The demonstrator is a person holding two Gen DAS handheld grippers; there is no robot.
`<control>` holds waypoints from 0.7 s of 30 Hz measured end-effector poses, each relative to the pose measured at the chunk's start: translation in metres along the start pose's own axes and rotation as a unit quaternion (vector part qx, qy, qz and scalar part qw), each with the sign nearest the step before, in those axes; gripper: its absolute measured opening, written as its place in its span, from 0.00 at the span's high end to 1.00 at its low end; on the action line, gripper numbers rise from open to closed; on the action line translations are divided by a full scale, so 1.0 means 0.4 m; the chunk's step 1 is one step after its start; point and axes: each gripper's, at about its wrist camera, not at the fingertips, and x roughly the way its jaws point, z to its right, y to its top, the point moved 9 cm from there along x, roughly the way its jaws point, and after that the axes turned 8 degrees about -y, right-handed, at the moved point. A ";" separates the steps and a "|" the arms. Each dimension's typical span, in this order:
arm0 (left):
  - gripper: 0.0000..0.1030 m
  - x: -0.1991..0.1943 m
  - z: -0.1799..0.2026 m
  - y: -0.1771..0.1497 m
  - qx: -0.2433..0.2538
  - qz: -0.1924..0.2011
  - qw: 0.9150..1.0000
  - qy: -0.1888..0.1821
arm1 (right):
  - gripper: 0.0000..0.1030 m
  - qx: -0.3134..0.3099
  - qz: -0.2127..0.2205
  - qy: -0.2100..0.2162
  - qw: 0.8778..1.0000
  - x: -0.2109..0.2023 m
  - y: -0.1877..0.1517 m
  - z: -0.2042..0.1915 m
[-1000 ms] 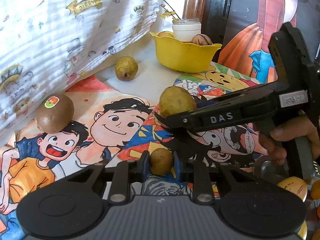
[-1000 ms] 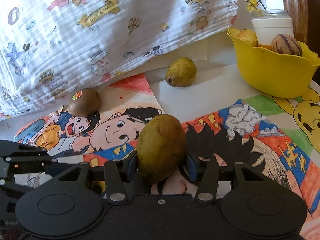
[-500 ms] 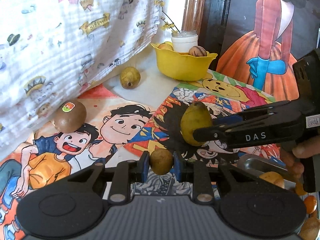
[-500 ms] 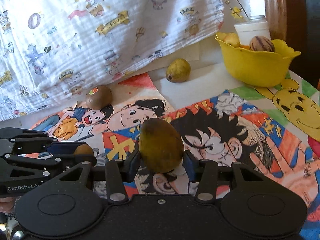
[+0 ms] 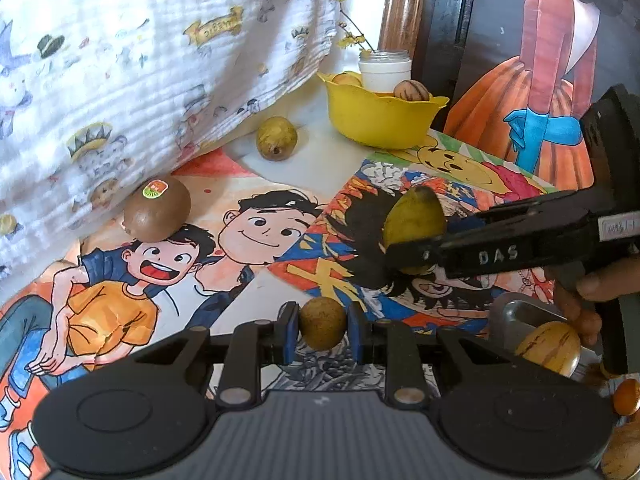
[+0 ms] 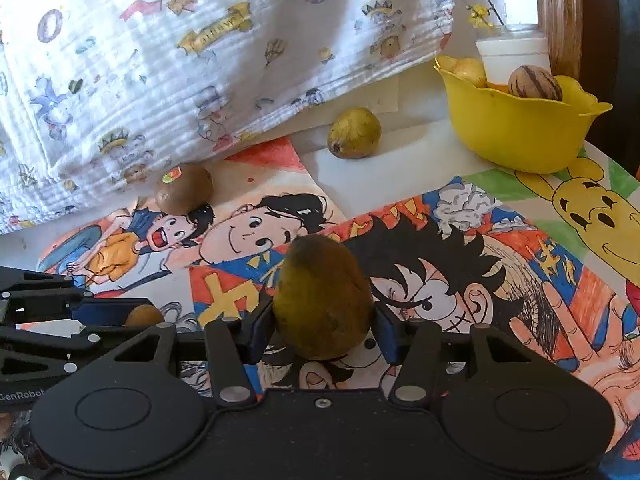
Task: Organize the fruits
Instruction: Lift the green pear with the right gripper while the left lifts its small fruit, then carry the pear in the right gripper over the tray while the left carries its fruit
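My left gripper is shut on a small round brown fruit and holds it above the cartoon mat. In the right wrist view the same gripper lies at the far left with that fruit at its tips. My right gripper has a green-brown pear between its pads, lifted off the mat; its jaws are opening, with the pads still against the pear. The left wrist view shows it to the right, a hand on its handle. A yellow bowl holding fruit stands at the back right.
A second pear lies on the table near the bowl. A kiwi with a sticker rests beside the hanging printed cloth. A white jar stands behind the bowl. A metal dish with a striped fruit is at lower right.
Both grippers have drawn back from the bowl with their fruits, so bowl and far pear look smaller. In the left view the right gripper and its pear have slid right.
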 end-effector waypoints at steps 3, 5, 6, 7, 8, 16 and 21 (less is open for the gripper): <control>0.73 0.010 -0.007 -0.003 -0.005 -0.001 1.000 -0.002 | 0.48 0.003 0.002 0.005 1.000 0.003 0.004 0.003; 0.74 0.014 -0.008 -0.006 -0.007 -0.003 1.000 -0.003 | 0.48 0.013 0.005 0.010 1.000 0.000 0.003 0.008; 0.73 0.015 -0.008 -0.006 -0.008 -0.003 1.000 -0.003 | 0.48 0.018 0.008 0.011 1.000 -0.004 0.002 0.011; 0.73 0.014 -0.008 -0.007 -0.008 -0.003 1.000 -0.003 | 0.48 0.025 0.014 0.013 1.000 -0.010 0.002 0.014; 0.73 0.012 -0.008 -0.007 -0.008 -0.002 1.000 -0.003 | 0.48 0.030 0.020 0.015 0.999 -0.018 0.001 0.016; 0.73 -0.040 0.017 0.010 0.001 0.013 1.000 0.000 | 0.48 0.048 0.052 0.019 0.997 -0.136 -0.010 0.000; 0.73 -0.091 0.058 0.019 0.007 0.026 1.000 -0.008 | 0.48 0.048 0.081 0.007 0.996 -0.268 -0.018 -0.015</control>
